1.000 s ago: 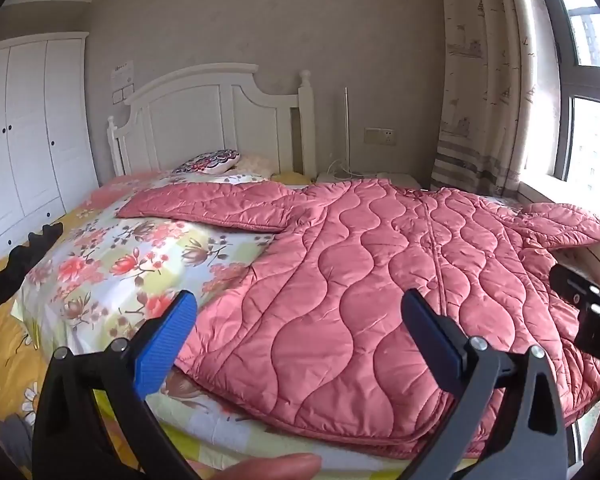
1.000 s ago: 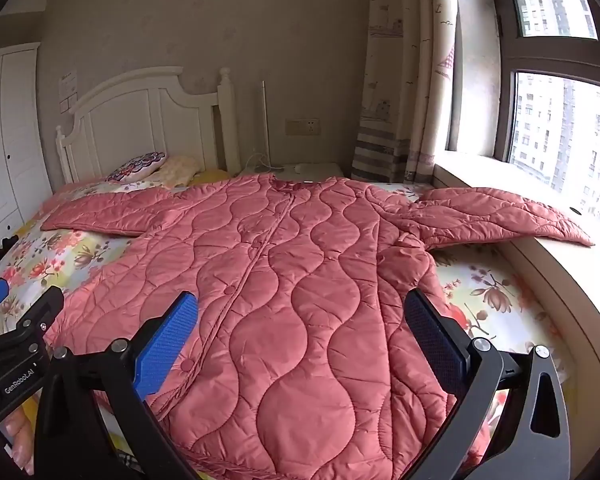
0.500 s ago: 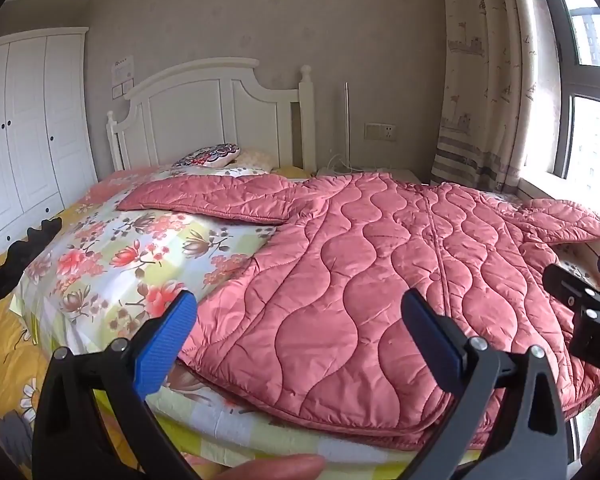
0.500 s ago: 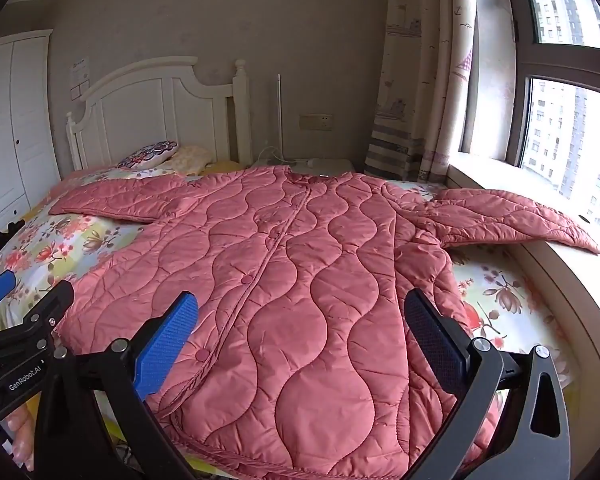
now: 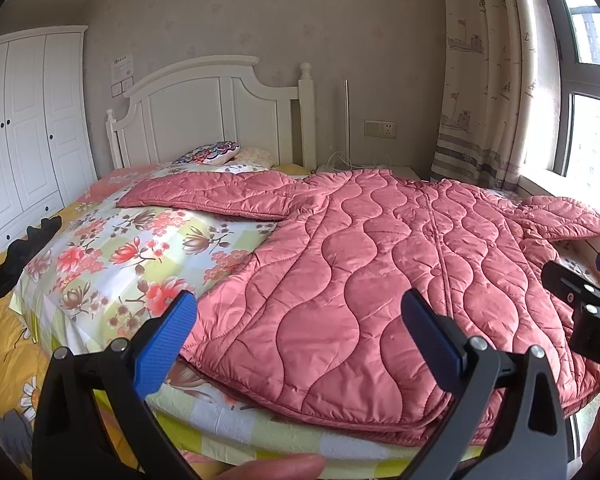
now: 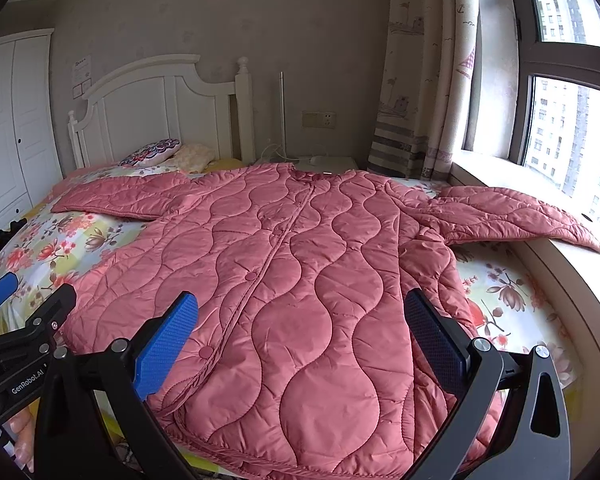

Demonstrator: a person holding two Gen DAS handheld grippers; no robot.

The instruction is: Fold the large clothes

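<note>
Pink quilted coat (image 6: 300, 280) lies spread flat on the bed (image 5: 112, 256), sleeves out, unmoved since a second ago. Left tongs (image 5: 298, 334) and right tongs (image 6: 300, 332) both hover spread near its hem, having drawn back slightly.

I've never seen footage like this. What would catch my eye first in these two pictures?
A big pink quilted coat lies spread flat, front up, across a floral-sheeted bed, one sleeve reaching onto the window sill. In front of it hang two open grippers with blue pads, the left gripper and the right gripper, both empty. A white headboard stands behind.
</note>
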